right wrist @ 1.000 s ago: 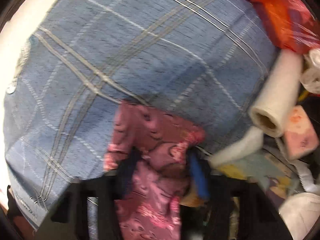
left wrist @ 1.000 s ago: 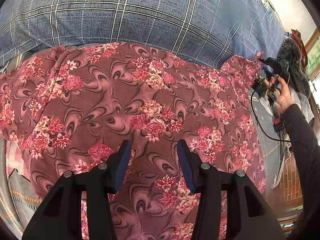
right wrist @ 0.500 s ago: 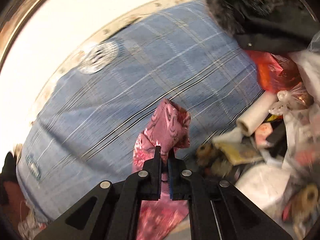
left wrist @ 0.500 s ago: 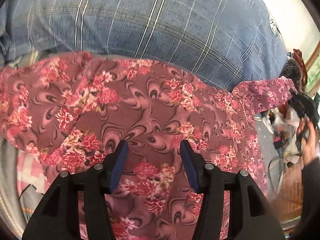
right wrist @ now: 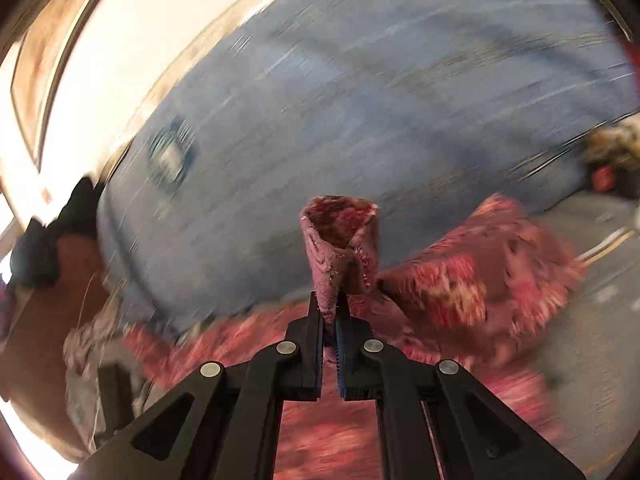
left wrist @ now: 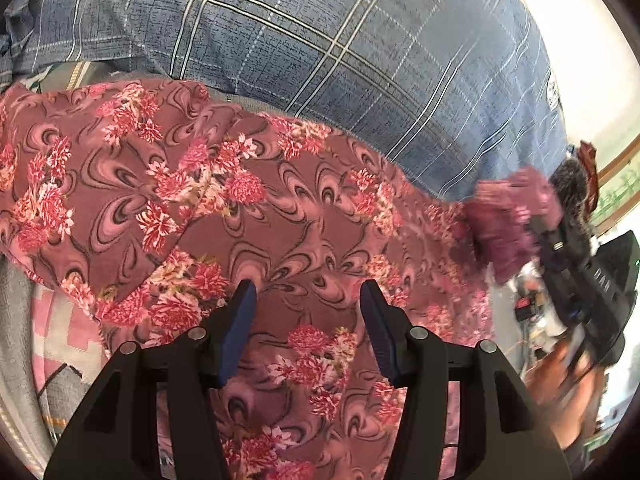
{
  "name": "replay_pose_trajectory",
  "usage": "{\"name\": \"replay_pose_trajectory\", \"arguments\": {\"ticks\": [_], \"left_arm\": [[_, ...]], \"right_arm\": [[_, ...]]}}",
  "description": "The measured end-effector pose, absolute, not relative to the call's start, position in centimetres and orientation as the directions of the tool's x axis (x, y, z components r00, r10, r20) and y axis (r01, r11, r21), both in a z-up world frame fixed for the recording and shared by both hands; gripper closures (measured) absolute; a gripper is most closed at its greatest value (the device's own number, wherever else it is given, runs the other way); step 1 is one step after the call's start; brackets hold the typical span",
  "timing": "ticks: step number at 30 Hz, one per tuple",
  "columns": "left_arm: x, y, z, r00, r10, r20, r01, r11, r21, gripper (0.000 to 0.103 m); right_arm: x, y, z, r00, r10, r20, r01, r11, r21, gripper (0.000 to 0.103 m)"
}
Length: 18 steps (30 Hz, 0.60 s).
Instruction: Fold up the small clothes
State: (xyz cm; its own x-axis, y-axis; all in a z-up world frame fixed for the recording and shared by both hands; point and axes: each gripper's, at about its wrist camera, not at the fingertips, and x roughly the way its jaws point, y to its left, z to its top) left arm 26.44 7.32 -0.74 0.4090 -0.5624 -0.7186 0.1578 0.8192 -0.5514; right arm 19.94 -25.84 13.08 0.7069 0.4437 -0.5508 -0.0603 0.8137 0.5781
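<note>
Folding barely begun: right gripper (right wrist: pixel 330 320) fingers pinch the maroon floral fleece garment (left wrist: pixel 280 216) edge; left gripper (left wrist: pixel 306 328) fingers hover open, fabric mostly unfolded

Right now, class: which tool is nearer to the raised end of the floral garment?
Right. The right tool is clamped on that raised end of the floral garment. The left tool hangs open over the garment's middle, gripping nothing.

The garment (left wrist: pixel 280 216) lies spread below the left gripper (left wrist: pixel 306 316), with the plaid bedding (left wrist: pixel 320 40) behind it and its right corner lifted in the right gripper (right wrist: pixel 330 320).
</note>
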Motion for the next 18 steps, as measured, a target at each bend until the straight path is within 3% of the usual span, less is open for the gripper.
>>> {"name": "replay_pose_trajectory", "arguments": {"ticks": [5,8,10,12,15,18], "left_arm": [[26.6,10.1,0.1,0.447,-0.571,-0.689,0.125,0.802,-0.583,0.051],[26.9,11.5,0.1,0.453,-0.587,-0.671,0.102,0.782,-0.614,0.050],[27.0,11.4,-0.2,0.431,-0.624,-0.652,0.101,0.751,-0.652,0.044],[27.1,10.9,-0.4,0.403,-0.666,-0.628,0.115,0.717,-0.687,0.033],[26.9,8.3,-0.8,0.318,-0.744,-0.587,0.179,0.655,-0.734,0.023],[26.7,6.1,-1.2,0.264,-0.768,-0.584,0.212,0.637,-0.742,0.020]], "right_arm": [[20.9,-16.9,10.8,0.599,0.557,-0.575,-0.156,0.786,0.598,0.098],[20.9,-13.4,7.9,0.497,0.554,-0.667,-0.142,0.811,0.568,0.089],[20.4,-12.7,6.2,0.422,0.552,-0.719,-0.120,0.820,0.559,0.087],[19.2,-13.4,6.0,0.405,0.570,-0.715,-0.137,0.811,0.569,0.084],[17.3,-15.7,7.1,0.430,0.561,-0.707,-0.151,0.817,0.557,0.063],[15.6,-19.4,7.5,0.466,0.510,-0.723,-0.119,0.846,0.520,0.062]]}}
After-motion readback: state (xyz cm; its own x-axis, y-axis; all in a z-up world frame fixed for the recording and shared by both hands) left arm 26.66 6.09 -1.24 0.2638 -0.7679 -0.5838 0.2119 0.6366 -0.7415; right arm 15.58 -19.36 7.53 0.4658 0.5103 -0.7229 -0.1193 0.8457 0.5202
